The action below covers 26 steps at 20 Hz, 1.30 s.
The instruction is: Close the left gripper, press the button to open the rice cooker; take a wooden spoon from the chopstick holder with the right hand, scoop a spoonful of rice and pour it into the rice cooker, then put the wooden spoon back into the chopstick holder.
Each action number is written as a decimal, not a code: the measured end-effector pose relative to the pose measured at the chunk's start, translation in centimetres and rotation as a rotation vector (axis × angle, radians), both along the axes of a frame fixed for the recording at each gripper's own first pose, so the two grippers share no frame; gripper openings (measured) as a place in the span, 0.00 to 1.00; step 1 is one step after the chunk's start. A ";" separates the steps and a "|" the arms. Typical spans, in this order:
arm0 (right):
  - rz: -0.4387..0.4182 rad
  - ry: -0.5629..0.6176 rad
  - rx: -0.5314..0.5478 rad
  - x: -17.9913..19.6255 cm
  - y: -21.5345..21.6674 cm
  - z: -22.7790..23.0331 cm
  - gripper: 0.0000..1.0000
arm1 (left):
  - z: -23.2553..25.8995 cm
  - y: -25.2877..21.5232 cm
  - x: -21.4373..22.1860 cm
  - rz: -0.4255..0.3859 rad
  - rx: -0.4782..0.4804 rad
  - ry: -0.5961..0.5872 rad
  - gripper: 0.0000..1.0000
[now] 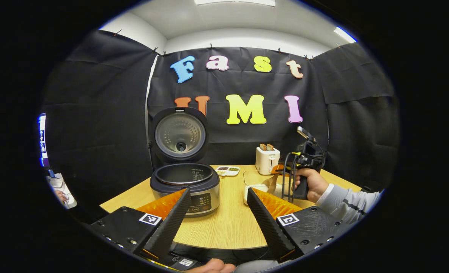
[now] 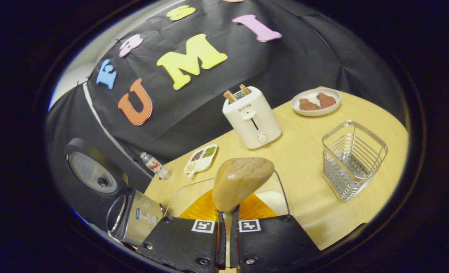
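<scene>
Two fingers of the left gripper (image 1: 218,197) spread wide, pinching nothing. Just beyond its left finger, the rice cooker (image 1: 185,182), lid standing open. Off to its right, the right gripper (image 2: 227,212) pressed together on the handle of the wooden spoon (image 2: 241,182) (bowl tilted up ahead of the fingers). Below the spoon, a glass container (image 2: 281,189) with rice (image 2: 273,199). Right of these fingers, the wire chopstick holder (image 2: 351,159); farther ahead, a toaster (image 2: 251,119).

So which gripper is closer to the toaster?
The right gripper, which is out over the table near the toaster. The left gripper hangs back at the table's near edge.
</scene>
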State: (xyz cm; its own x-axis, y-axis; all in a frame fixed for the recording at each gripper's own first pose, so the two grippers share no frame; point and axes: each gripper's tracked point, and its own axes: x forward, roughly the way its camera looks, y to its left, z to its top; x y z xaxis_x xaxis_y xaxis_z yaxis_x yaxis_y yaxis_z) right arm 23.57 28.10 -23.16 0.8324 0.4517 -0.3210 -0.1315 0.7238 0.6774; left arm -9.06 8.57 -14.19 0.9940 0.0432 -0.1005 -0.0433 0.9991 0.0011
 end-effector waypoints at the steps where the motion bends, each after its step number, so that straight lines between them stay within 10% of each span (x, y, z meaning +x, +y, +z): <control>1: 0.005 0.013 0.036 -0.3 -0.1 0.2 0.10 | -0.1 0.0 0.0 0.002 0.003 0.001 0.95; 7: -0.022 -0.007 0.196 -1.1 -2.7 3.3 0.09 | -0.2 -0.4 0.1 -0.004 0.010 0.011 0.95; 17: -0.009 0.091 0.896 -3.0 -7.6 7.5 0.09 | 0.1 -1.6 -0.4 -0.004 0.039 0.024 0.97; 26: 0.060 0.066 0.829 -5.4 -4.2 10.8 0.09 | 0.5 -1.4 -0.9 0.009 0.040 0.006 0.96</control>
